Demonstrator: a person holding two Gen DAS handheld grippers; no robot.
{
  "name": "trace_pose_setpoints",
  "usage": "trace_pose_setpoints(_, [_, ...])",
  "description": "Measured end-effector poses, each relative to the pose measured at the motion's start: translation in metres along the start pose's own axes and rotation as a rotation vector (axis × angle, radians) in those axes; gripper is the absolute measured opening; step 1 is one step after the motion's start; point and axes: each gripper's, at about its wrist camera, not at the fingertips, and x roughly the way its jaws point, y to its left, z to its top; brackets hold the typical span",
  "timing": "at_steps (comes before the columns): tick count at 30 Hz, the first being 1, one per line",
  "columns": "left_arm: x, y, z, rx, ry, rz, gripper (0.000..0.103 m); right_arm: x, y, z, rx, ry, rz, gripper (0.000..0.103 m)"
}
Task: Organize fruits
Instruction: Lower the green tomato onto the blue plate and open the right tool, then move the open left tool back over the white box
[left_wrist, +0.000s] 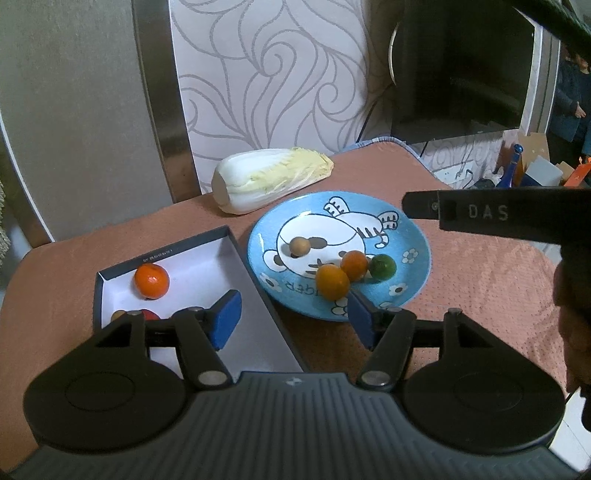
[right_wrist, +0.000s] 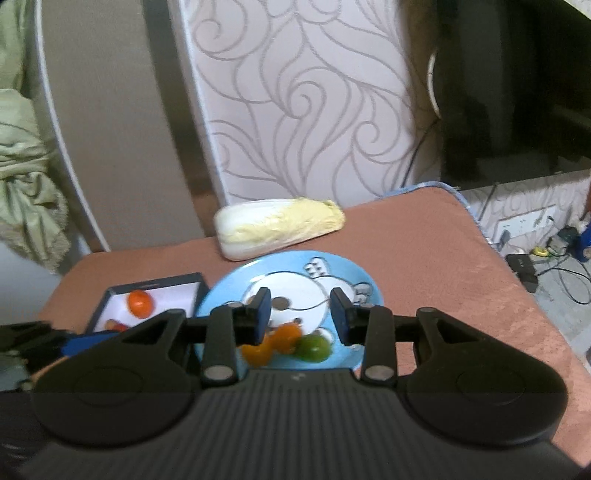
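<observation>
A blue cartoon plate (left_wrist: 413, 236) (right_wrist: 365, 284) carries a yellow-orange fruit (left_wrist: 332, 282), an orange fruit (left_wrist: 354, 264) (right_wrist: 286, 338), a green fruit (left_wrist: 383, 266) (right_wrist: 314, 348) and a small brown ball (left_wrist: 298, 246) (right_wrist: 280, 303). Left of it, a dark-walled white box (left_wrist: 207, 266) (right_wrist: 177, 291) contains a mandarin (left_wrist: 151, 280) (right_wrist: 140, 303) and a red fruit (left_wrist: 151, 314) (right_wrist: 119, 326) partly hidden by the finger linkage. My left gripper (left_wrist: 291, 319) hangs open over the box's right wall and the plate's near rim, nothing between its pads. My right gripper (right_wrist: 300, 314) stands open above the plate, empty.
A napa cabbage (left_wrist: 269, 179) (right_wrist: 280, 225) lies behind the plate on the salmon tablecloth (left_wrist: 480, 280) (right_wrist: 443, 258). A dark TV (left_wrist: 461, 66) stands at the back right. Cables and a power strip (right_wrist: 524, 267) lie on the floor right of the table.
</observation>
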Motion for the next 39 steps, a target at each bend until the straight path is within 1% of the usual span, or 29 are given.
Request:
trace_pose_setpoints(9, [-0.007,0.001,-0.008,0.016,-0.001,-0.007,0.069,-0.008,0.029,-0.006,-0.072,0.032,0.107,0.038])
trace_pose_setpoints(17, [-0.02,0.023,-0.016,-0.021,-0.009,0.038,0.069,-0.001,0.049,-0.006,-0.092,0.059,0.162,0.038])
trace_pose_setpoints(26, [-0.038,0.046,-0.026,-0.061,-0.01,0.102,0.069,0.011,0.083,-0.009,-0.138,0.088,0.263,0.038])
trace_pose_setpoints(39, [-0.051,0.051,-0.043,-0.082,-0.004,0.138,0.069,0.027,0.106,-0.018,-0.19,0.143,0.378,0.038])
